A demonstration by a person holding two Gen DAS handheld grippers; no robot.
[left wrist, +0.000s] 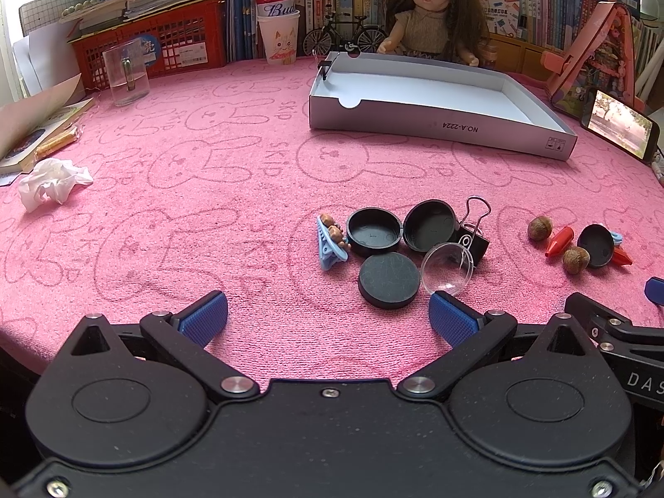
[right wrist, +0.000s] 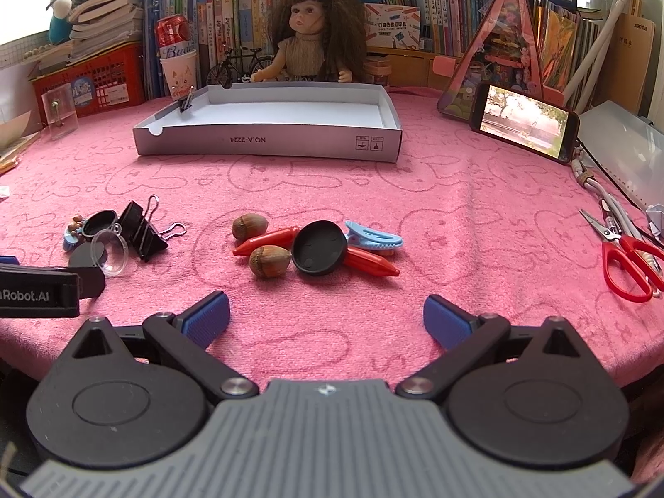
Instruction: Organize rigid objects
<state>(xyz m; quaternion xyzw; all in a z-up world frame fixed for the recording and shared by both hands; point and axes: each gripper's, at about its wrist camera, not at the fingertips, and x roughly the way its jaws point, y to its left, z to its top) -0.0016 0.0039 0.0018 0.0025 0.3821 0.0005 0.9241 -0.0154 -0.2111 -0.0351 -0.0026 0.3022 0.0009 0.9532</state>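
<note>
Left wrist view: the left claw (left wrist: 328, 315) hangs released over the pink terry table (left wrist: 186, 191), whose cloth repeats "SKIP". Far off, the shallow cardboard box (left wrist: 440, 126) reads "NO.A-2224". Near the claw lie three black round caps (left wrist: 388, 286), one clear plastic dome (left wrist: 447, 268), one black binder clip (left wrist: 475, 234) and one blue clip (left wrist: 330, 247).

Right wrist view: the right claw (right wrist: 326, 317) is released too. Ahead lie two brown acorns (right wrist: 269, 261), two red crayons (right wrist: 265, 241), one black cap (right wrist: 319, 253) and a blue clip (right wrist: 373, 238); red-handled scissors (right wrist: 622, 257) lie far right.
</note>
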